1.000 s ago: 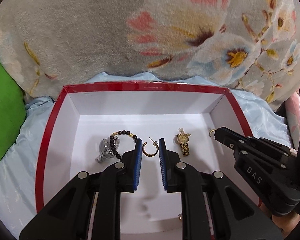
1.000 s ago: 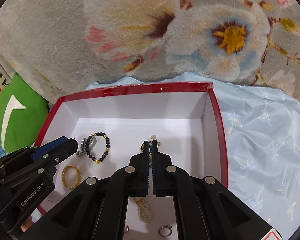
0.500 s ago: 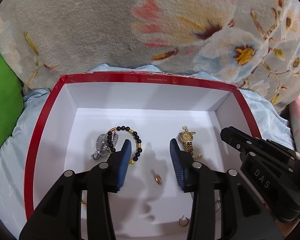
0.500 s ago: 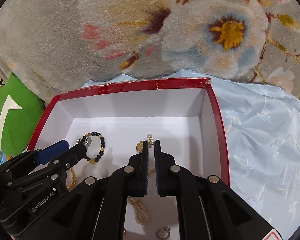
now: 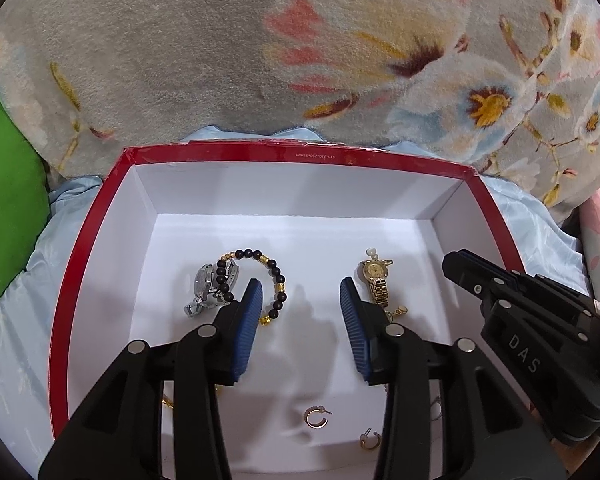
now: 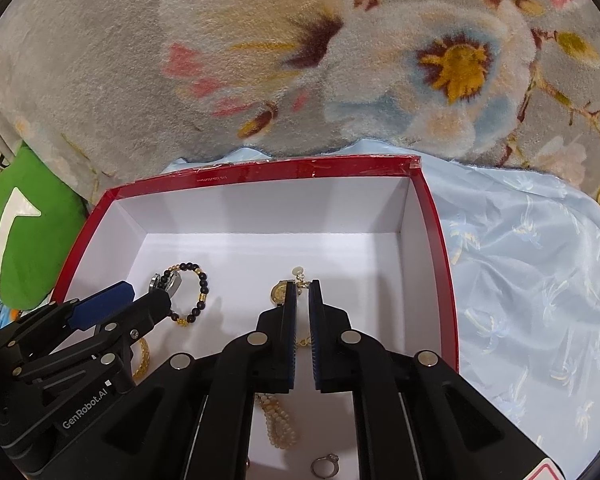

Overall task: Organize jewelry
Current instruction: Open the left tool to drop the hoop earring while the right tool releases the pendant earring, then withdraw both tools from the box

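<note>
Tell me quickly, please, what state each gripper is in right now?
Left gripper: open, nothing between its pads, above the box.
Right gripper: nearly shut, only a slim gap, holding nothing.

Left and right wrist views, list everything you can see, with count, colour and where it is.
box: one, red outside, white inside, on the blue cloth
beaded bracelet: one, black and gold, box floor, left
silver watch: one, under the bracelet's left side
gold watch: one, box floor, right of centre
hoop earrings: two, gold, near edge of box floor
pearl strand: one, cream, near edge, partly hidden
ring: one, silver, near edge
blue cloth: one, under the box
floral blanket: one, grey, behind
green cushion: one, left
left gripper: open, empty
right gripper: nearly shut, empty
</note>
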